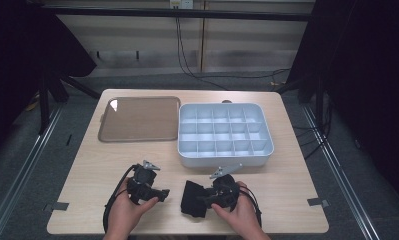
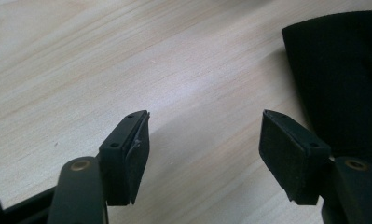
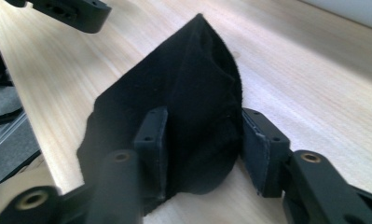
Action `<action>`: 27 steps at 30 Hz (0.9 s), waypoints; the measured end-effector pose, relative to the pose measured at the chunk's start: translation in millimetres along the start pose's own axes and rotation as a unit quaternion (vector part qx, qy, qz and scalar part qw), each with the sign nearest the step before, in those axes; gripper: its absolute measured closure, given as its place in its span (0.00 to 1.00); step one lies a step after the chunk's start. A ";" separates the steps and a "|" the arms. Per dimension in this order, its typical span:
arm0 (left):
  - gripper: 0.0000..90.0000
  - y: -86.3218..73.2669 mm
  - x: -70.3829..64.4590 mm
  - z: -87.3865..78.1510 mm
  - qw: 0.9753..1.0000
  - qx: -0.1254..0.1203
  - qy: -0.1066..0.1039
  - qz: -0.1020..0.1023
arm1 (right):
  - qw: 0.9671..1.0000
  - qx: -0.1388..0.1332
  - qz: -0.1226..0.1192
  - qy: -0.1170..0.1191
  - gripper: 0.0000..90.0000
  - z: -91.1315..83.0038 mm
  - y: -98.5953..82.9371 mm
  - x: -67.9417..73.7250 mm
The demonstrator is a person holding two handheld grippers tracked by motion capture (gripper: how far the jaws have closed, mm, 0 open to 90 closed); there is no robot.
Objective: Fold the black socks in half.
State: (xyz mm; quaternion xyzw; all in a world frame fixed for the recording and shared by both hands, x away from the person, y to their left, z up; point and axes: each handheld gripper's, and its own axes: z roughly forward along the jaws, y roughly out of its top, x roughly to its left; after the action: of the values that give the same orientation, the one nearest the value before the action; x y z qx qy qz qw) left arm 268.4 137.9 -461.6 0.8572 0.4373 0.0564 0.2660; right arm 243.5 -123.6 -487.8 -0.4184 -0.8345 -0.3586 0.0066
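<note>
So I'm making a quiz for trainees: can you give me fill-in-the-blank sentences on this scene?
1. The right tool has its jaws around a black ____.
2. The left tool stands ____, with nothing between its jaws.
3. The white organizer box sits to the ____ of the brown lid in the high view.

Missing words: cloth; open; right

No text, label, brand, number or sign can be read anywhere, neither on the pale wooden bench (image 1: 137,155) nor on anything lying on it.
</note>
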 end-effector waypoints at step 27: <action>0.30 -3.6 -1.6 8.3 0.998 -0.029 0.013 0.051 | 1.000 0.013 -0.005 0.011 0.84 -8.8 10.9 -10.0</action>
State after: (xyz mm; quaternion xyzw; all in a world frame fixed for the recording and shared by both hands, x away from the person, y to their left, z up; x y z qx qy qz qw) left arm 267.6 135.0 -470.3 0.8693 0.3948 0.0938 0.2821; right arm 255.1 -131.6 -477.9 -0.4103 -0.8408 -0.3525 0.0199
